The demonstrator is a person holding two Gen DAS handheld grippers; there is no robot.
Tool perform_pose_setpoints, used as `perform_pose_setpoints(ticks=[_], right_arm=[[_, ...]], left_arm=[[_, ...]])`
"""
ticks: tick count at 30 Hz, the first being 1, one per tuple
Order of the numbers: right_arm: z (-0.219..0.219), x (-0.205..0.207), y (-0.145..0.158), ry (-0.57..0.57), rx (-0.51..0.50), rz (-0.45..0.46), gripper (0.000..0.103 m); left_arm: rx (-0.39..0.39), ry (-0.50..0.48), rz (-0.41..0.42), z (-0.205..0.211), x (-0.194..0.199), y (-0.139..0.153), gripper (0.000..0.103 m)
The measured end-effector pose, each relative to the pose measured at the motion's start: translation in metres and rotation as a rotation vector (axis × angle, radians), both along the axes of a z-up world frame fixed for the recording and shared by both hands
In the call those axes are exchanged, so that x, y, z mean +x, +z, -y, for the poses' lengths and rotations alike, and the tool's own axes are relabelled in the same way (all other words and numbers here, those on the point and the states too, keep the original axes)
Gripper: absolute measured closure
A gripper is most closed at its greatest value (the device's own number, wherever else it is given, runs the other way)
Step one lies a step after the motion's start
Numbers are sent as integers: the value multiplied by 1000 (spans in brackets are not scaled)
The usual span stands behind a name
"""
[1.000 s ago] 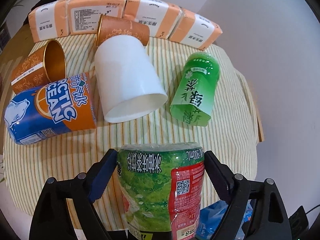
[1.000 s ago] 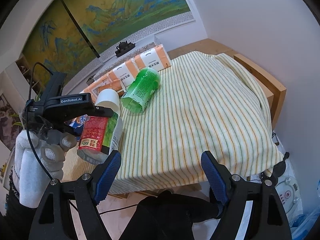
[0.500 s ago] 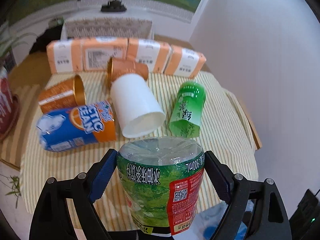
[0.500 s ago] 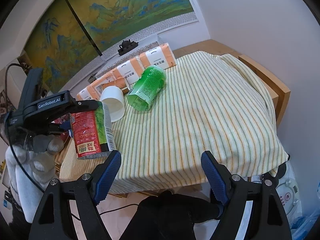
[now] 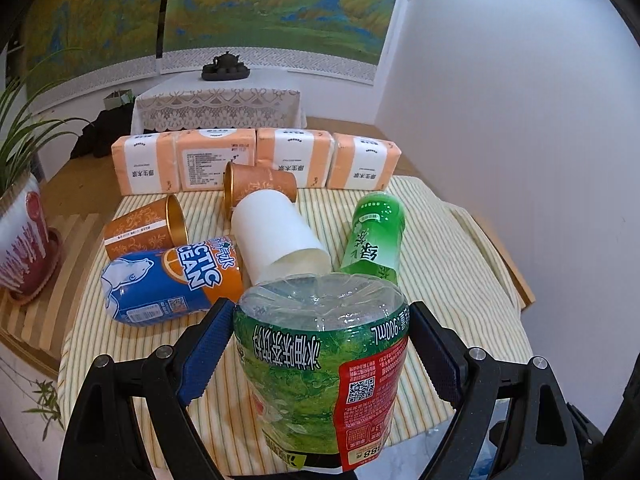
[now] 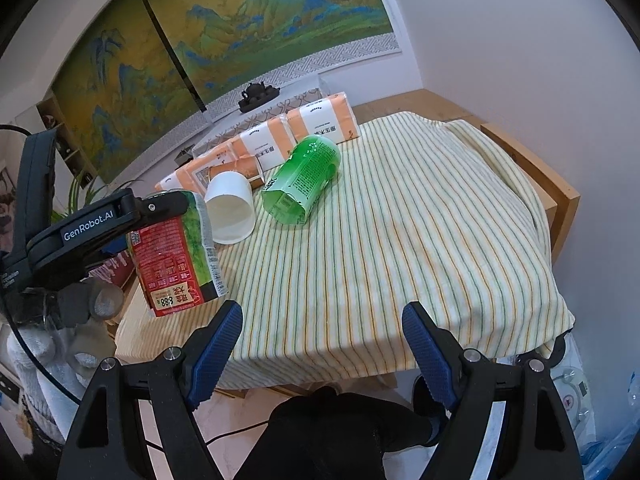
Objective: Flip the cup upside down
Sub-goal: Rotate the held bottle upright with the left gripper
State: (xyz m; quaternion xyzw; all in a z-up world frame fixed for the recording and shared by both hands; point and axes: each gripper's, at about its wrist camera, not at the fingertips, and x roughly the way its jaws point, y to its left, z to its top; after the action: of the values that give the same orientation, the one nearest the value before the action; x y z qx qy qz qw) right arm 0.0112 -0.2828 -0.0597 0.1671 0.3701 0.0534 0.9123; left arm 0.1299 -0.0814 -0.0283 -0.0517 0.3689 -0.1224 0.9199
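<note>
My left gripper (image 5: 320, 344) is shut on a green-and-red labelled bottle cup (image 5: 324, 360), closed bottom up and open end down, held just above the near left edge of the striped cloth (image 6: 400, 248). From the right wrist view the same cup (image 6: 172, 252) hangs in the left gripper (image 6: 120, 220) at the table's left corner. My right gripper (image 6: 322, 340) is open and empty, off the table's front edge.
On the cloth lie a white cup (image 5: 276, 236), a green cup (image 5: 374, 236), a blue-orange cup (image 5: 168, 280) and two brown cups (image 5: 144, 228). Orange tissue packs (image 5: 256, 160) line the back. A potted plant (image 5: 24, 240) stands left. A wall is on the right.
The left gripper has tilted upward with the cup, turning its closed bottom up and open end down. The right gripper has stayed open and nearly still.
</note>
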Motion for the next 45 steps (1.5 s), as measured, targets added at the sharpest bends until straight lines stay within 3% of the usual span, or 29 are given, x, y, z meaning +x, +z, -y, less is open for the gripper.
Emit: perform_pose_setpoints(ticks=[12,25,45], right_arm=[[4,-1,-4,-24,-4,-5,24],[5,-5,-5,-49,-48,6,24],[-1,-5,-2,-39,-61,7,24]], left_arm=[[8,22,41,4,22,-9,14],[101,2,208,22,24,-23,14],[94,-19,192,17,3,-32,14]])
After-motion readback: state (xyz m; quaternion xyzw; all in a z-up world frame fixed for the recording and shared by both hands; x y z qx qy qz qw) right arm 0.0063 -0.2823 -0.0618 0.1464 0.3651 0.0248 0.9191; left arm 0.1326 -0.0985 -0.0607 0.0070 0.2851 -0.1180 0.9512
